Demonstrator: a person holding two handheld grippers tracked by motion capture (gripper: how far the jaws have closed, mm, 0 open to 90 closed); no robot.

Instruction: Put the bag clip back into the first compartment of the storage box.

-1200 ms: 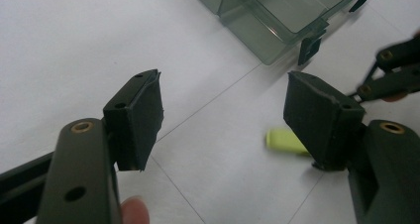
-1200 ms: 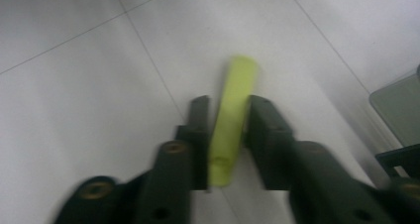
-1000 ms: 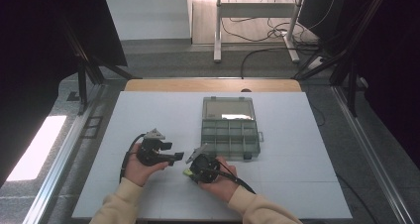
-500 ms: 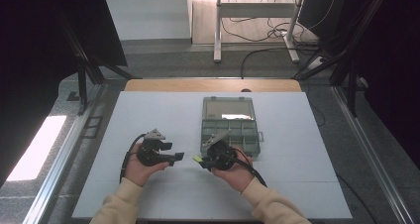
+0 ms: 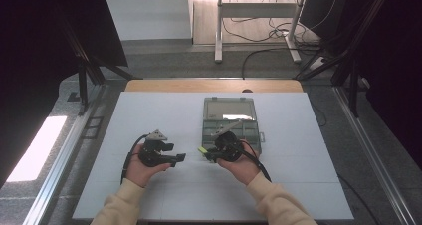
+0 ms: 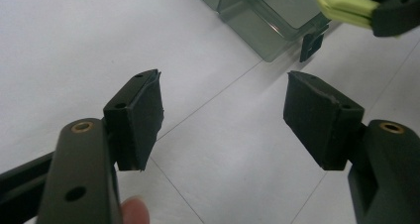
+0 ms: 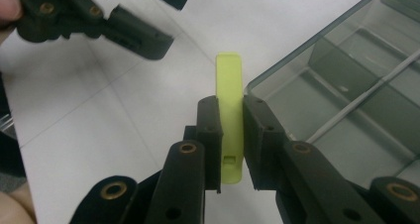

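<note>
on the left of the high view the left hand rests low over the white bench, and the left gripper in it points to the right along the bench top, a black cable looping back from it toward the sleeve. in the left gripper view its fingers stand wide apart with only bare bench between them, and a fingertip of the holding hand shows at the bottom edge.

just to the right of it, near but not touching, comes the yellow-green clip. it is a flat, narrow piece, and it sticks out leftward from the right gripper toward the left gripper. in the right gripper view the fingers are narrow and pressed on both flat sides of the clip, which stands on edge between them with its rounded end out beyond the tips. the clip is off the bench, held just beside the near left corner of the clear compartment box.

the right hand carries its gripper at the near edge of that box. the box lies open on the bench to the right of centre, its lid folded flat on the far side, and the compartments look grey-green; what lies in them i cannot tell.
</note>
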